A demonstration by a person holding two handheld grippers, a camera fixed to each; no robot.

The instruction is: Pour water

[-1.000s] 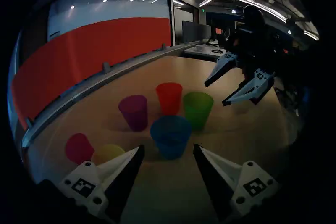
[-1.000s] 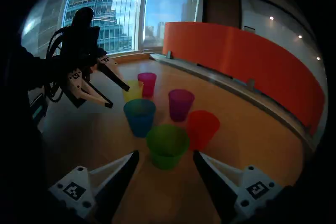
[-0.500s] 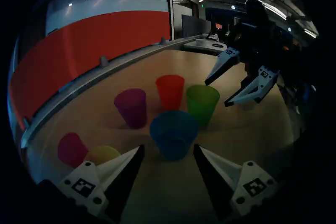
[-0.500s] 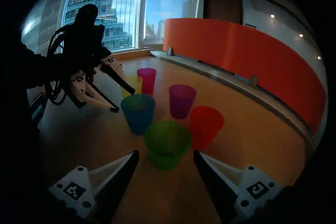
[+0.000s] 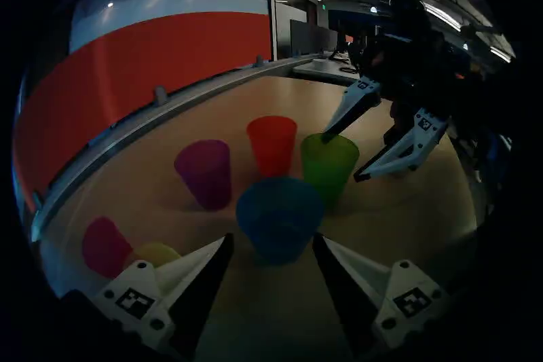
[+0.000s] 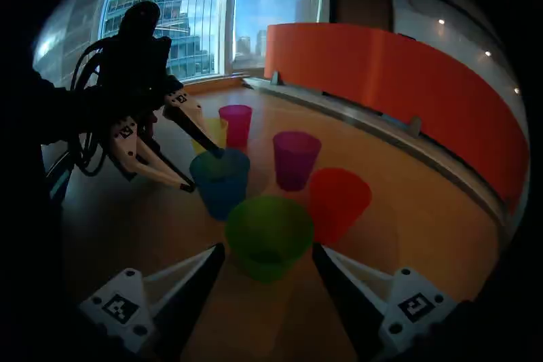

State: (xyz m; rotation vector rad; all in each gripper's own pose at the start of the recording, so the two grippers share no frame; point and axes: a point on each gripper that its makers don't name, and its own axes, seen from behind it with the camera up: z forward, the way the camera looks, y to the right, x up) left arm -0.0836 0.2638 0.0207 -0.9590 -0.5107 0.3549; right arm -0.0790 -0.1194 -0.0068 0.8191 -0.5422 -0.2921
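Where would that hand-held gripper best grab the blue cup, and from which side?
Across its side wall, just below the rim. The blue cup stands upright and narrows toward its base, so a level pinch there should sit firmest. Come from the near side, where the left hand-held gripper faces it open; the green cup and red cup crowd the far side.

- The left tongs, at 6 o'clock, stand spread, with the blue cup just ahead of their tips.
- From the blue cup, the green cup is at 1 o'clock, the red cup at 12 and the purple cup at 10.
- The pink cup and yellow cup sit together at 8 o'clock on the worktop.
- The right tongs, parted, reach in from 2 o'clock beside the green cup.
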